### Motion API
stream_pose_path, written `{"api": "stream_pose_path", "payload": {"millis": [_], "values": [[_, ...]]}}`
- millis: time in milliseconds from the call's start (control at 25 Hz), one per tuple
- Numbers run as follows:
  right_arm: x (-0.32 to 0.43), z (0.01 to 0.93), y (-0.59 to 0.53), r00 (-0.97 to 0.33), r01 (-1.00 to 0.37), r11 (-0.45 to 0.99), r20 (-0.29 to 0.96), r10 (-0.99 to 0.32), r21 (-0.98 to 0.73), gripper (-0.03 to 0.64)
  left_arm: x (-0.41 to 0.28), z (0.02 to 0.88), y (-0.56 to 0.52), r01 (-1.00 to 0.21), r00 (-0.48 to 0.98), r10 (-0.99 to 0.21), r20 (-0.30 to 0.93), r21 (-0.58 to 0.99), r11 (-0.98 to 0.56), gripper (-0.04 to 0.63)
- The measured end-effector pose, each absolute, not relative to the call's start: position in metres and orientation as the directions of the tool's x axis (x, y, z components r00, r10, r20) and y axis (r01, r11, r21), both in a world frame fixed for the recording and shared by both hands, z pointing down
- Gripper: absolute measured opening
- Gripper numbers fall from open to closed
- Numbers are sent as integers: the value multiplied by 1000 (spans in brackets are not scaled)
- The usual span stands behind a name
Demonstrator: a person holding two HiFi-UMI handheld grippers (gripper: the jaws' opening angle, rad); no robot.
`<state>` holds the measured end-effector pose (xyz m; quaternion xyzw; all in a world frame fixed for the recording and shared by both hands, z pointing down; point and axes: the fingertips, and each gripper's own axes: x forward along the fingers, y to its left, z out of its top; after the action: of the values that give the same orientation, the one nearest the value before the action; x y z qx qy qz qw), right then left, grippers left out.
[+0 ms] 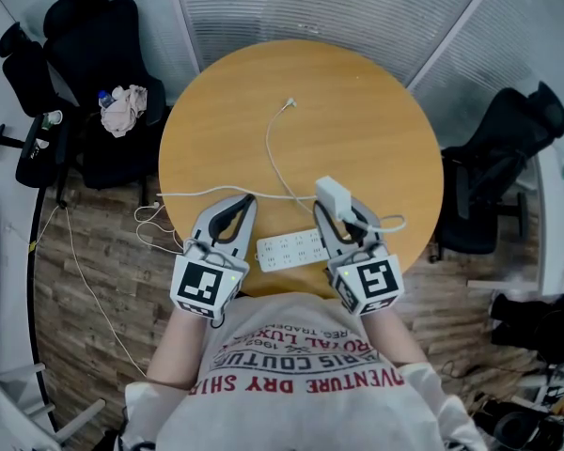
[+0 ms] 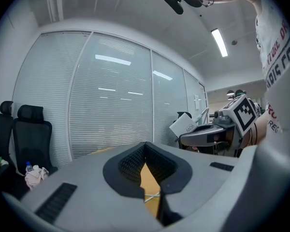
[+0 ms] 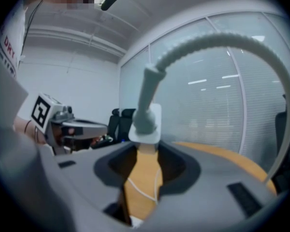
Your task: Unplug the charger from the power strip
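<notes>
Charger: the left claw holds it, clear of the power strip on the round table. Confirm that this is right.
Not quite: the right claw, not the left, holds the charger, clear of the power strip on the round table. The right gripper view shows it between that claw's jaws.

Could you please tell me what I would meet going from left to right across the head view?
A black chair with a cloth on it → left gripper → power strip → right gripper holding the charger → second black chair.
</notes>
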<state>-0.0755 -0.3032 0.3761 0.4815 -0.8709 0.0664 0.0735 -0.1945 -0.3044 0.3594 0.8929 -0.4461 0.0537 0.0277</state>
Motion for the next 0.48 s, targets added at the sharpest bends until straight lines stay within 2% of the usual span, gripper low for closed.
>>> {"api": "stream_pose_path", "payload": {"millis": [480], "values": [[-75, 382, -304, -523, -850, 522, 214, -825, -64, 152, -194, 364, -305, -804, 590, -796, 135, 1, -595, 34]]}}
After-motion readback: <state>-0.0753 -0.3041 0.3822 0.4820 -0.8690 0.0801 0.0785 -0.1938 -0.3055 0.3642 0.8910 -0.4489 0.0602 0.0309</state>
